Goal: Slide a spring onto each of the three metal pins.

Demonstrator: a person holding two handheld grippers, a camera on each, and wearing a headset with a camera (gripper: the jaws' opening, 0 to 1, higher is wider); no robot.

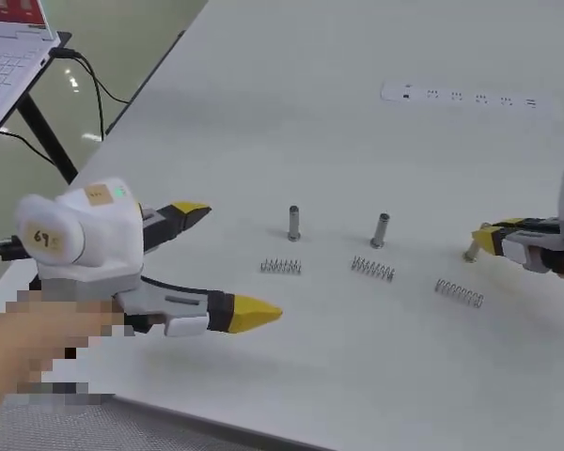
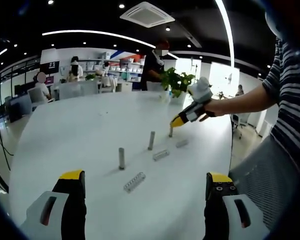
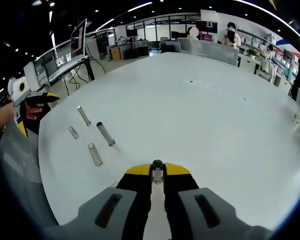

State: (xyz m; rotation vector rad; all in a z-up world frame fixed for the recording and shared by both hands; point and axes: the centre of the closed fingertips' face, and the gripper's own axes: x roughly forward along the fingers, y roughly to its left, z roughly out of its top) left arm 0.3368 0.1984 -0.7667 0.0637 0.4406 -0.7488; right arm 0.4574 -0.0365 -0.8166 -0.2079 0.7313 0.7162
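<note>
**One pin held, three springs lying loose**

The left gripper (image 1: pixel 242 259) was near on the left, with its jaws wide apart and nothing in them. Three springs (image 1: pixel 372 270) lay in a row on the white table (image 1: pixel 291 113). Just behind them stood two pins (image 1: pixel 293 224). On the right, the right gripper (image 1: pixel 481 241) was squeezed tight on the third pin (image 1: pixel 471 252).

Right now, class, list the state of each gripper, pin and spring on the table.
Left gripper: open, holding nothing.
Right gripper: shut on the right pin.
Left pin: upright, bare.
Middle pin: upright, bare.
Left spring, middle spring, right spring: lying on the table, off the pins.
</note>
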